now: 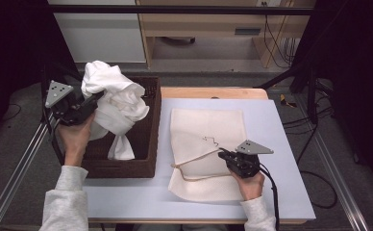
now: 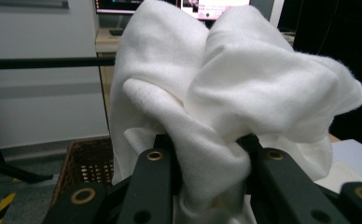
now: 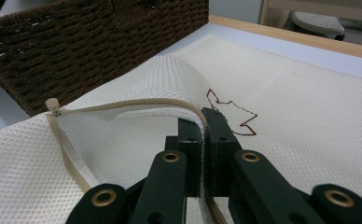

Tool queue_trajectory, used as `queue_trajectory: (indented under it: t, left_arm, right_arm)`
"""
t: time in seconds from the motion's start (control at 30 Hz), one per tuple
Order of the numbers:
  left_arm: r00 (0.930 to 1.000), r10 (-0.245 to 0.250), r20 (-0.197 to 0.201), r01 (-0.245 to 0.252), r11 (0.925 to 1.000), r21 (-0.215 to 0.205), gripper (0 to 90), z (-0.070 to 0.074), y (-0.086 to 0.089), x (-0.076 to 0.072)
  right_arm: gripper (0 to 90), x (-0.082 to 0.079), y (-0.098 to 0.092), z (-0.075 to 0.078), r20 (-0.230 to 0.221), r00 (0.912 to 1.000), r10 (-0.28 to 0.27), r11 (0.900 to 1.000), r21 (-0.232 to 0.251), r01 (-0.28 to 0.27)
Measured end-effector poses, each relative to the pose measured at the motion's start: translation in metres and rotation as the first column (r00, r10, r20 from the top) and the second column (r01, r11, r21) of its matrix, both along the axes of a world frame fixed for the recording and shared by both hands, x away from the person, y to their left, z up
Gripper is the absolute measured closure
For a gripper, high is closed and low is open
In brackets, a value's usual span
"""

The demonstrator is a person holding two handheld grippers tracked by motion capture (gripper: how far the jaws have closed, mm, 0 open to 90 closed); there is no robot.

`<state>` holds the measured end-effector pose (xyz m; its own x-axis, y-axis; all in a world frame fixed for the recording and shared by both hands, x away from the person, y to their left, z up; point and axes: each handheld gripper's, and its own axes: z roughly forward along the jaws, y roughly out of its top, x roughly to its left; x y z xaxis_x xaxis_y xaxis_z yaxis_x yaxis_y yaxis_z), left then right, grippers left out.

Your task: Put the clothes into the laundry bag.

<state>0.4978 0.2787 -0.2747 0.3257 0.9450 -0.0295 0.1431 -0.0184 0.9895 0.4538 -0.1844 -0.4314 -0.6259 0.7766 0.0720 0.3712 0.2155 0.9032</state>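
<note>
A bunched white garment (image 1: 115,103) hangs above the dark wicker basket (image 1: 148,144), one end trailing down into it. My left gripper (image 1: 95,98) is shut on this garment; in the left gripper view the white cloth (image 2: 226,98) bulges up between my two black jaws at the left gripper (image 2: 209,149). A cream mesh laundry bag (image 1: 206,149) lies flat on the pale blue table top (image 1: 280,144). My right gripper (image 1: 223,155) is shut on the bag's zipper edge and lifts it; the right gripper (image 3: 203,126) pinches the mesh bag (image 3: 309,116) by its tan zipper (image 3: 123,105).
The basket (image 3: 76,42) stands at the table's left, close to the bag's left side. A small brown embroidered mark (image 3: 230,114) sits on the bag. Black frame bars (image 1: 184,8) and cables ring the table; a wooden edge (image 1: 213,92) runs along the back.
</note>
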Motion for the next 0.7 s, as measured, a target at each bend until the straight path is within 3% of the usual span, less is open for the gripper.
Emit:
queue_trajectory:
  t: [0.23, 0.7]
  left_arm:
    - [0.9987, 0.009, 0.05, -0.008, 0.9998, -0.017, 74.0, 0.025, -0.003, -0.009]
    - [0.9913, -0.02, 0.13, 0.024, 0.9993, -0.028, 74.0, 0.071, -0.016, -0.029]
  right_arm:
    - [87.1, 0.0, 0.0, 0.001, 0.006, 1.0, -0.005, 1.0, 0.003, 0.005]
    - [87.2, 0.001, -0.003, 0.003, 0.01, 0.9999, -0.011, 1.0, 0.011, 0.011]
